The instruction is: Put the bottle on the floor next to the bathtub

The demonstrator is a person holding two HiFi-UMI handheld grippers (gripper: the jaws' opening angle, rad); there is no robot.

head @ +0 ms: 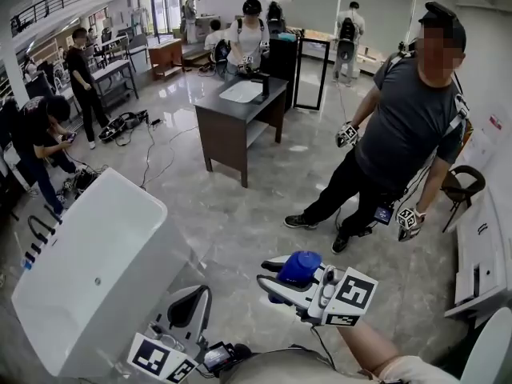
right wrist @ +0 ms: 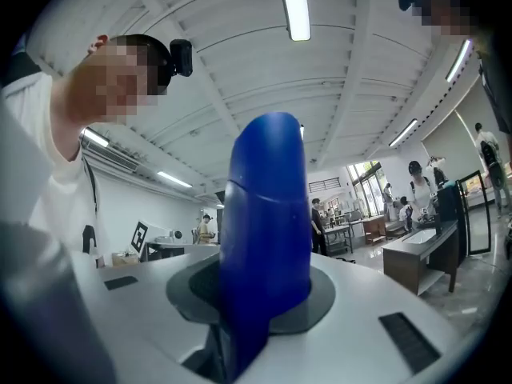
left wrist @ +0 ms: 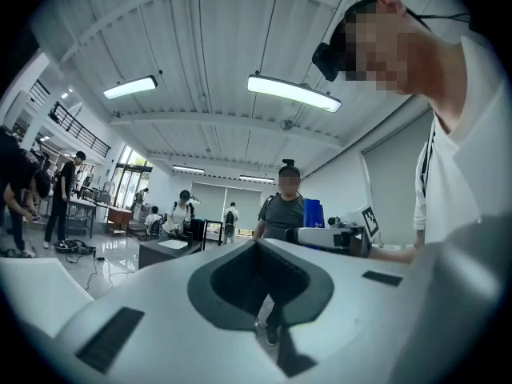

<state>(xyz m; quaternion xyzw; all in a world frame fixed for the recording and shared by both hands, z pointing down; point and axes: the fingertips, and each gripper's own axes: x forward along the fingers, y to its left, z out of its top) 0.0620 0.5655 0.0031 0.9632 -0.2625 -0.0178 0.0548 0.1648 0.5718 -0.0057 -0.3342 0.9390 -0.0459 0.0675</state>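
over the floor at 5 o'clock, bottle (head: 298,267): blue, held clear of the gray marbled floor (head: 240,222), to the right of the bathtub and apart from it.
right gripper (head: 265,272): its fingers are closed on the bottle's body, one on each side; its marker cube sits behind them, toward 4 o'clock.
right gripper view: the bottle (right wrist: 268,238) fills the centre, seated in the dark hollow between the white fingers (right wrist: 368,294). Its rounded end points to 12 o'clock against the ceiling. Only this view shows the grip up close.
left gripper (head: 190,294): at 7 o'clock in the head view, near the bathtub's near end, fingers closed together and empty.
left gripper view: the white fingers (left wrist: 160,294) meet around a dark hollow. At 3 o'clock the right gripper shows side-on, with the bottle (left wrist: 313,213) standing upright above it. Only this view shows that pose.
bathtub (head: 96,270): white, at 8 o'clock, standing on the floor; only the head view shows how it lies relative to the bottle.
counter (head: 232,126): dark, at 12 o'clock, well away from the bathtub, with a white basin (head: 241,92) on top.
person (head: 408,134): in a gray shirt, between 2 and 3 o'clock, standing on the floor with a gripper in each hand.
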